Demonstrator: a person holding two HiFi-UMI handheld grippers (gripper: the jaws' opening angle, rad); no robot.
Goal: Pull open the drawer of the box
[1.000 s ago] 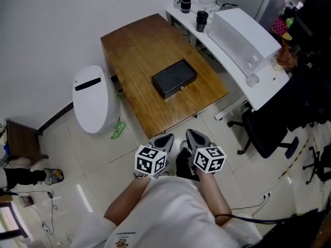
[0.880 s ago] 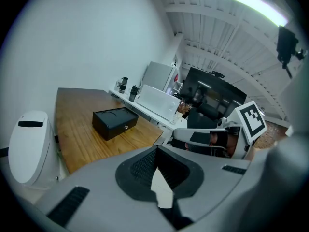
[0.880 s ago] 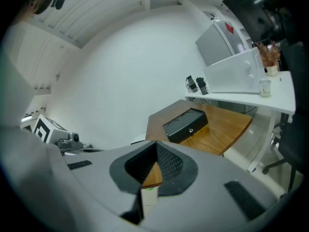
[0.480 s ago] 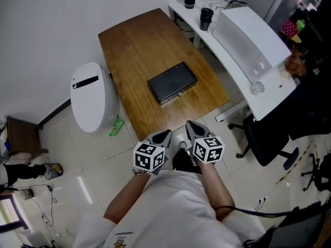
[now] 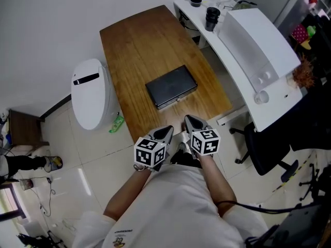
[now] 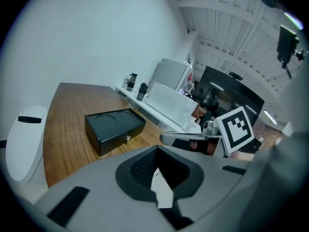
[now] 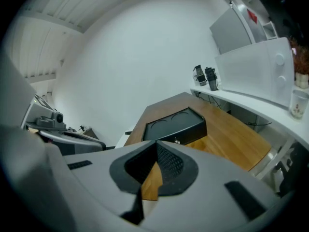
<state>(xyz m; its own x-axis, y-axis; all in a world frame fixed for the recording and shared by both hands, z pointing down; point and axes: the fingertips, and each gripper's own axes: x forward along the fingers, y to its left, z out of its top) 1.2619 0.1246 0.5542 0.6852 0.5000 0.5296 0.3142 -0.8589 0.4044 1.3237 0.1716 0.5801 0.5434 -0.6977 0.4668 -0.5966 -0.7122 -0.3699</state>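
A flat black box (image 5: 171,86) lies on the wooden table (image 5: 135,40), its drawer front with a small metal knob (image 5: 178,100) facing me. Both grippers are held side by side before my body, short of the table's near edge and apart from the box. My left gripper (image 5: 167,132) is shut with nothing in it, and so is my right gripper (image 5: 188,121). In the left gripper view the box (image 6: 115,126) sits ahead to the left, knob (image 6: 128,138) visible. In the right gripper view the box (image 7: 175,124) lies straight ahead.
A white rounded bin (image 5: 88,94) stands on the floor left of the table, a green item (image 5: 116,123) beside it. A white desk (image 5: 269,89) on the right carries a white appliance (image 5: 256,32) and black cups (image 5: 212,18). A black office chair (image 5: 266,149) stands right of me.
The grippers have come a little closer to the table's near edge, and the box sits nearer in the head view. Both jaws stay shut.
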